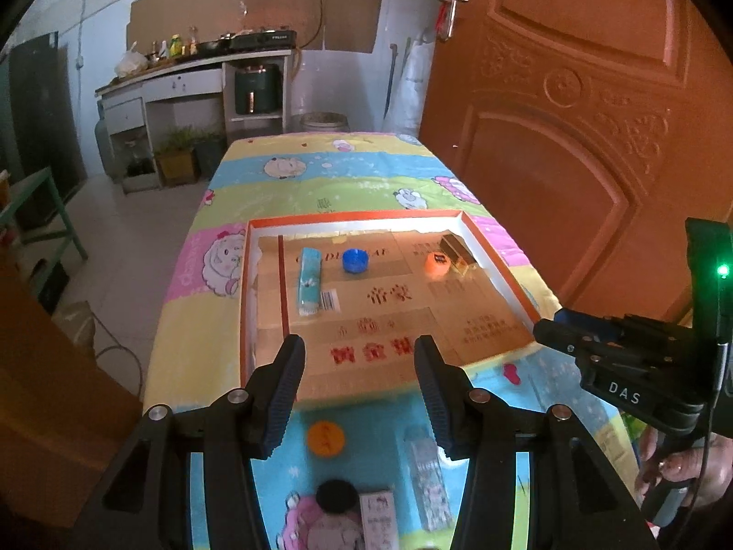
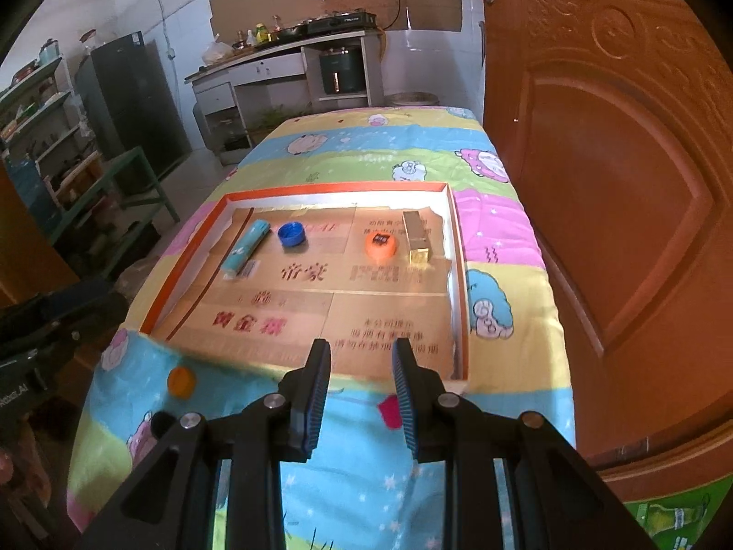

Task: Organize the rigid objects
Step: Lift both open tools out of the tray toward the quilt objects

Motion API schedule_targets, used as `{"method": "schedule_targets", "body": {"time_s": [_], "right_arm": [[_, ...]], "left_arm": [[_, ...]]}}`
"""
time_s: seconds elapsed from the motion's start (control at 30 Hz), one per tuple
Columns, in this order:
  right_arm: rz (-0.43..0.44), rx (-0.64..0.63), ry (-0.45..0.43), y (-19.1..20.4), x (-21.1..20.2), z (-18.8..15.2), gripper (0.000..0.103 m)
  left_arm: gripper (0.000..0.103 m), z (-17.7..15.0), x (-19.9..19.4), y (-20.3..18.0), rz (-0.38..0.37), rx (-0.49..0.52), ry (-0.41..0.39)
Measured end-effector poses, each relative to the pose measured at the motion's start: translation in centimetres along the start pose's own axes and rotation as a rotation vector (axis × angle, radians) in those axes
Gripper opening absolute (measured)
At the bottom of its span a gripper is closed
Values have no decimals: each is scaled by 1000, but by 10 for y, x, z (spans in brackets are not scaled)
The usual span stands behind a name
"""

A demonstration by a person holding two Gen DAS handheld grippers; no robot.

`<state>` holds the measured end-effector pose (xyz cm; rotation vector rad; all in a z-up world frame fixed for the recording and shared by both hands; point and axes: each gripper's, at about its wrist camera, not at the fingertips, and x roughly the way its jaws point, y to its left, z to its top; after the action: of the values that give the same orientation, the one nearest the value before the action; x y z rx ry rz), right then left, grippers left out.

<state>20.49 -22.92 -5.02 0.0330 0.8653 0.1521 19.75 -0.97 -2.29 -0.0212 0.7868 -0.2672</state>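
Nearest the left gripper (image 1: 359, 357), whose jaws stand well apart with nothing between them, lie loose items on the cartoon-sheep bedcover (image 1: 197, 348): an orange cap (image 1: 325, 439) under the jaws, a black cap (image 1: 337, 496) and a small printed box (image 1: 379, 520) nearer the camera, and a clear, patterned flat box (image 1: 426, 481) under its right finger, long axis running away from the gripper.

Ahead sits an orange-rimmed tray (image 1: 357, 217) lined with brown cardboard bearing red and dark Chinese print. In it, at the far left, a teal tube (image 1: 309, 280) lies with its long axis pointing away, then a blue cap (image 1: 355, 260), an orange round tub (image 1: 436, 264) and a gold box (image 1: 458, 252) at the right.

To its right, a hand (image 1: 682, 463) holds the right gripper (image 2: 361, 362), marked "DAS"; its jaws stand narrowly apart and empty over the tray's near edge.
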Motion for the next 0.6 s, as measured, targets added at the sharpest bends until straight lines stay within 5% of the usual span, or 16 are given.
{"method": "schedule_targets", "body": {"time_s": [0.6], "right_arm": [[12, 34, -30, 25, -17, -65, 28]], "left_arm": [[51, -94, -20, 0, 3, -30, 30]]}}
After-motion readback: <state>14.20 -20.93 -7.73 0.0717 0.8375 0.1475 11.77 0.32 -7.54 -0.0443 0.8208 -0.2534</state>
